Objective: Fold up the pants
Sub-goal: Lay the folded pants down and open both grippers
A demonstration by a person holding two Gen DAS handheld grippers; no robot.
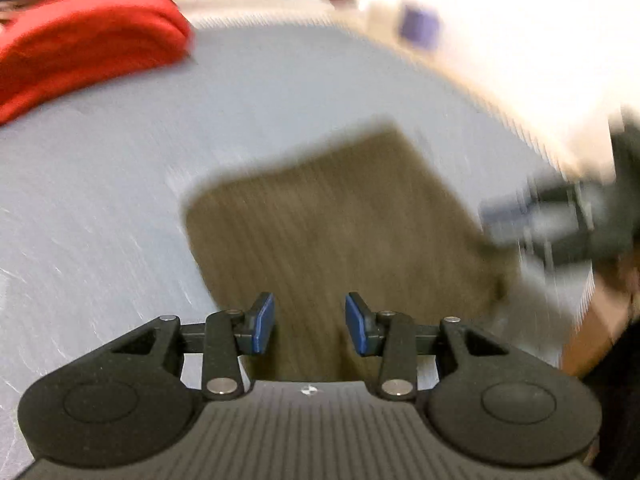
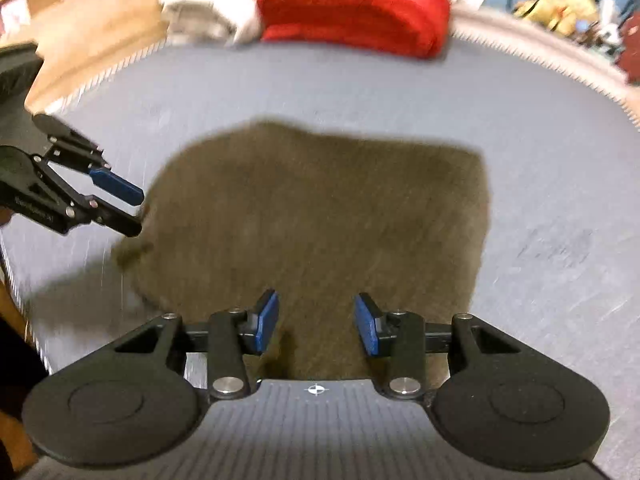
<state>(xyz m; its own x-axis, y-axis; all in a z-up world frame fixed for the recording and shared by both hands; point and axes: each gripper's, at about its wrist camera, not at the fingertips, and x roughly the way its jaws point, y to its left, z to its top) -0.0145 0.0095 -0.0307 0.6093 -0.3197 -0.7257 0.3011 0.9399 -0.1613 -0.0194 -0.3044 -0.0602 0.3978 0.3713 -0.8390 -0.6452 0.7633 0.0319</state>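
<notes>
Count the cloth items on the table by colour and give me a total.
Olive-brown: 1, the folded pants
Red: 1, the folded red garment
White: 1, the crumpled white cloth pile, too blurred to split into pieces
Total: 3

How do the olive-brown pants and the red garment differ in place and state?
The pants lie flat in a compact fold mid-table, near both open grippers; the red garment sits at the far edge. The pants look thin, while the red garment forms a thick, rounded stack. Both rest on the grey table.
</notes>
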